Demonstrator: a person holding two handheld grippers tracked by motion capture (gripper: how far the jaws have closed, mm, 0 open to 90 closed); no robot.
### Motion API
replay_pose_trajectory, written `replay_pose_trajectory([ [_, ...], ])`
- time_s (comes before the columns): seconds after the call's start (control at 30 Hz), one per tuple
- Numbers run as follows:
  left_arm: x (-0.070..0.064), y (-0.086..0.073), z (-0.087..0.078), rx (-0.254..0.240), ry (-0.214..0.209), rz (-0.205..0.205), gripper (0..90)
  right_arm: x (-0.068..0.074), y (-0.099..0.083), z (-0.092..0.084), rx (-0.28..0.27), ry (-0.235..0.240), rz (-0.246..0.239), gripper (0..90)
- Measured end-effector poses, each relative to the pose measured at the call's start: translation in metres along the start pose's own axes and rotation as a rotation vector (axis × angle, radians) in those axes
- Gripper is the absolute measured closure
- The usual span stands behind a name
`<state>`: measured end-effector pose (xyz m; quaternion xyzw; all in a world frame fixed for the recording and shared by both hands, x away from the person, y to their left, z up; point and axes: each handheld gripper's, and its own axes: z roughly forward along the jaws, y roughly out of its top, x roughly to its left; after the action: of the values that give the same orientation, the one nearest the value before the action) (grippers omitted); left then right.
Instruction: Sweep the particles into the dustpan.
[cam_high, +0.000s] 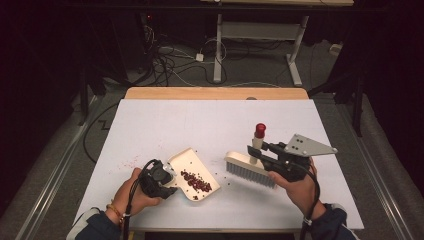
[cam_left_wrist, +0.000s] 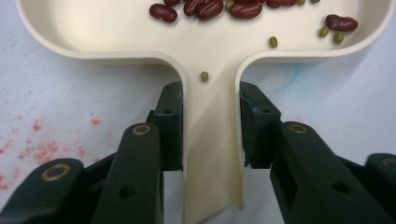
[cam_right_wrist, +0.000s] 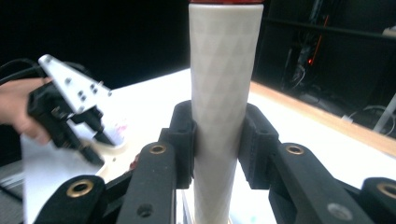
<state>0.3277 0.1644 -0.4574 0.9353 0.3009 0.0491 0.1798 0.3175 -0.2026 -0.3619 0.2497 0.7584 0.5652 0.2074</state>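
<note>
Beans mostly swept into the dustpan, a few strays left

Beans lie gathered in the cream dustpan, just ahead of the left gripper, which is clenched on the pan's handle; the left gripper view shows its pads pressing both sides of that handle, with red and small green beans in the tray beyond. The right gripper grasps the brush by its upright pale handle, the bristles hanging below it, just off the pan's open edge, over the table. Judging by the pile, most of the sweeping looks done. A few loose beans lie on the table between pan and brush, and a faint red smear marks the surface beyond the left gripper's far side. Collecting those strays appears to be what remains.
</note>
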Motion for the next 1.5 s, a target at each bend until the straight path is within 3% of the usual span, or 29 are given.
replay_pose_trajectory([
  [0.1,0.0,0.0,0.0,0.002,0.002,0.005,64.2,0.001,-0.007,-0.013,0.036,0.014,0.017,70.0],
  [0.23,-0.001,0.001,0.0,0.001,0.001,0.005,64.1,0.007,-0.012,-0.016,0.109,0.083,-0.029,70.0],
  [0.33,-0.001,0.002,0.001,0.0,-0.002,0.008,64.2,0.01,-0.013,-0.007,0.131,0.116,-0.034,70.0],
  [0.57,-0.001,0.003,0.003,0.002,-0.007,0.01,64.1,0.005,-0.007,0.028,0.123,0.113,-0.063,70.0],
  [0.7,0.0,0.004,0.003,0.001,-0.008,0.014,64.2,0.0,-0.004,0.038,0.106,0.12,-0.06,70.0],
  [0.93,-0.001,0.005,0.004,0.002,-0.003,0.011,64.1,-0.006,0.0,0.032,0.066,0.106,-0.029,70.0],
  [1.03,-0.002,0.005,0.004,0.003,0.0,0.01,64.1,-0.006,0.003,0.024,0.034,0.056,-0.019,70.0],
  [1.1,-0.001,0.006,0.004,0.003,-0.002,0.008,64.1,-0.005,0.003,0.021,0.017,-0.003,-0.026,70.0],
  [1.2,-0.003,0.006,0.005,0.004,0.003,0.004,64.1,0.003,-0.006,0.025,-0.002,-0.107,-0.041,70.0],
  [1.27,-0.003,0.007,0.005,0.003,0.004,0.005,64.1,0.012,-0.013,0.033,-0.001,-0.136,-0.049,70.0],
  [1.4,-0.003,0.007,0.005,0.0,0.006,0.001,64.1,0.035,-0.02,0.046,0.006,-0.065,-0.04,70.0],
  [1.5,-0.003,0.007,0.005,-0.001,0.005,-0.002,64.1,0.054,-0.019,0.051,0.01,-0.02,-0.062,69.9],
])
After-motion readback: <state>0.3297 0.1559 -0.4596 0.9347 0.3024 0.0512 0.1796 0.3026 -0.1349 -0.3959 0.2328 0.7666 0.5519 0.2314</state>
